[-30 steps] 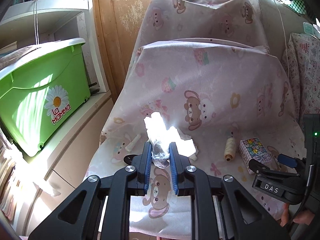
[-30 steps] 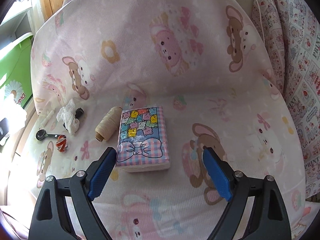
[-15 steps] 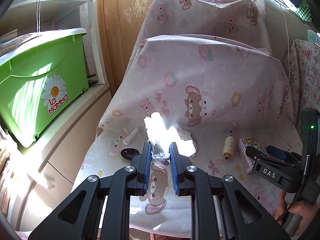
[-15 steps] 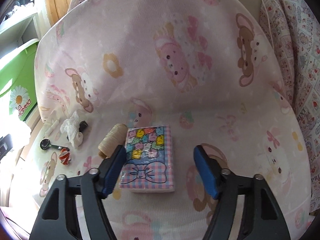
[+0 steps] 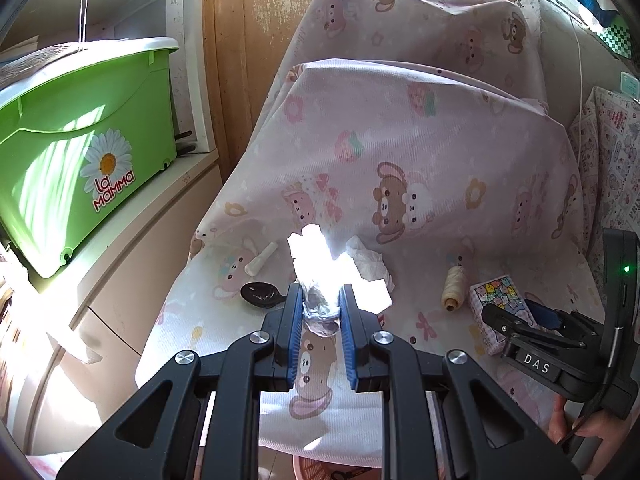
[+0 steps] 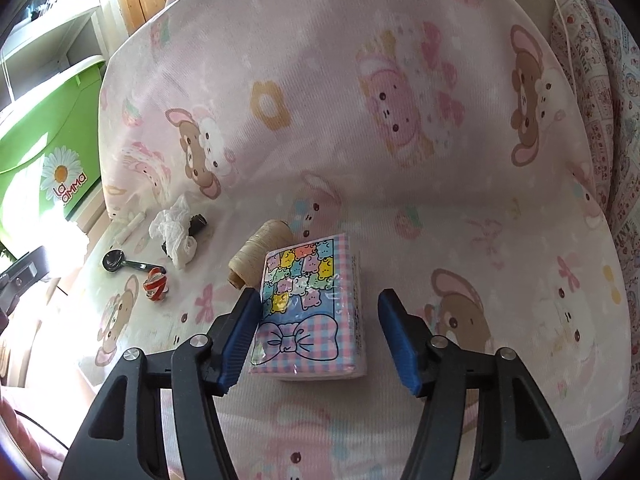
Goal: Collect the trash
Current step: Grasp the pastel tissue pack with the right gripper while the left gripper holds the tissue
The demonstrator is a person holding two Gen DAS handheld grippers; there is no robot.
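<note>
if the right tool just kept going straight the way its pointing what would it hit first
Most likely the tissue pack. The right tool is open, angled down at the seat, with the pack lying between its fingertips, closer to the left one. The thread spool lies just beyond. Depth is hard to judge through the fisheye.

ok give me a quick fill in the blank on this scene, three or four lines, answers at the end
1. The left tongs are shut on a crumpled white ____.
2. The right tongs are ____, one finger on each side of the tissue pack.
3. The spool of thread lies just ____ of the tissue pack in the right wrist view.
4. The bin with the daisy logo is ____.

Answers: tissue; open; left; green
</note>
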